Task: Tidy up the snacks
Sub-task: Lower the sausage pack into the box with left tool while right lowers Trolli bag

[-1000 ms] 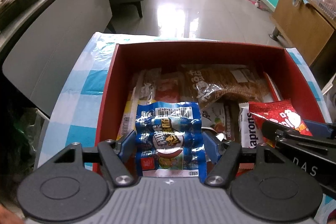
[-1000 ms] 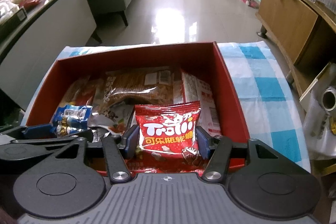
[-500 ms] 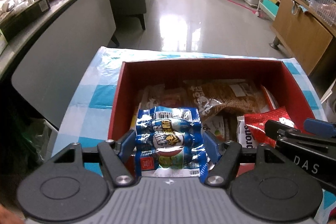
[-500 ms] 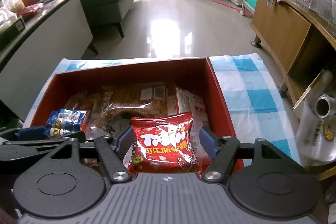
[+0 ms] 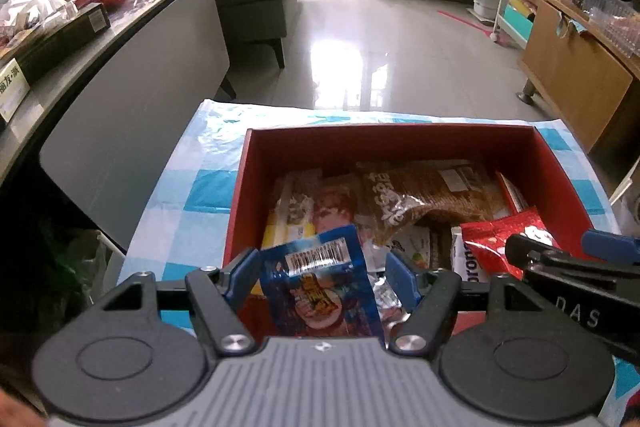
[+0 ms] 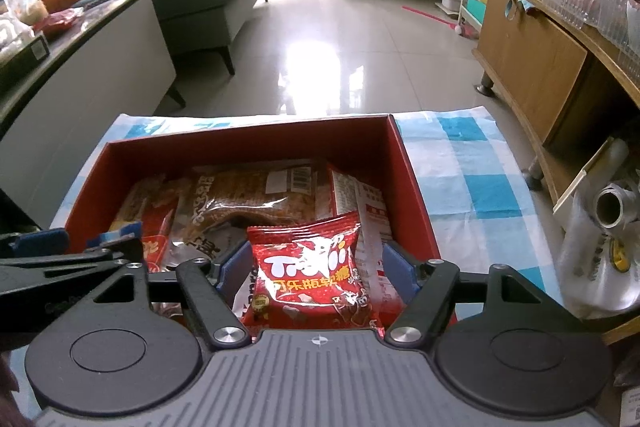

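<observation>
A red box (image 5: 236, 195) (image 6: 412, 183) holding several snack packets stands on a blue-checked cloth. In the left wrist view my left gripper (image 5: 320, 271) has its jaws apart, and a blue sausage packet (image 5: 320, 287) lies tilted and loose between them over the box's near edge. In the right wrist view my right gripper (image 6: 316, 267) also stands open, with a red Trolli candy packet (image 6: 312, 271) lying between its fingers without touching them. The right gripper's fingers (image 5: 560, 267) show at the right of the left view. A brown cracker packet (image 6: 256, 195) lies further back in the box.
The checked cloth (image 6: 472, 179) covers the table around the box. A grey cabinet (image 5: 132, 99) stands to the left, a wooden sideboard (image 6: 532, 59) to the right. A bagged foil roll (image 6: 608, 211) lies at the table's right edge.
Both grippers have drawn back and up from the box and opened. The blue packet has tilted and slipped loose; the red packet sits free between the right fingers.
</observation>
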`<act>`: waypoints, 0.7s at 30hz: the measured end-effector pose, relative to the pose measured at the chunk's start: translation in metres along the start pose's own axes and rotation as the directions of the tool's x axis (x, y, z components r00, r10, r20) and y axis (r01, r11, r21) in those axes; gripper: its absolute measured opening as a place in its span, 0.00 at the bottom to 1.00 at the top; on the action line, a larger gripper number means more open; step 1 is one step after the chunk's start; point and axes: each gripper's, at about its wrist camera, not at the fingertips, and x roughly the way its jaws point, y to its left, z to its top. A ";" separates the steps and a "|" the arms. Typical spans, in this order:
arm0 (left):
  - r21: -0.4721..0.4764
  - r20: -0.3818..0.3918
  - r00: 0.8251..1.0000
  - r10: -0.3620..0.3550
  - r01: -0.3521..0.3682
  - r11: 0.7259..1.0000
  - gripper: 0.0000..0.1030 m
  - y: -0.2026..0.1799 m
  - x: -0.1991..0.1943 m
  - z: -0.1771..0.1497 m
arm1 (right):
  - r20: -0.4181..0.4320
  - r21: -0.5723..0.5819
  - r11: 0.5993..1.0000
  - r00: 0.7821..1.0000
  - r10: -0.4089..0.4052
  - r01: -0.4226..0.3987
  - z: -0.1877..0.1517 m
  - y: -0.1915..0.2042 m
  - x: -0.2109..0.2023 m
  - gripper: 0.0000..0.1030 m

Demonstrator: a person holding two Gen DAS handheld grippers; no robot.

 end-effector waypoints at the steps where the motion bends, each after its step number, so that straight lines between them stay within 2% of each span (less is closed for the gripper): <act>1: 0.003 0.001 1.000 0.001 -0.001 1.000 0.62 -0.001 -0.001 -0.001 | 0.001 0.001 1.000 1.000 0.000 0.000 0.000 -0.001 -0.001 0.76; 13: -0.003 0.037 0.999 -0.007 0.007 1.000 0.62 -0.005 -0.029 -0.015 | 0.022 0.017 1.000 1.000 0.003 -0.003 -0.013 -0.011 -0.028 0.78; 21: -0.011 0.026 1.000 -0.010 0.010 1.000 0.62 -0.003 -0.038 -0.029 | 0.026 0.020 1.000 1.000 0.010 -0.011 -0.029 -0.012 -0.046 0.78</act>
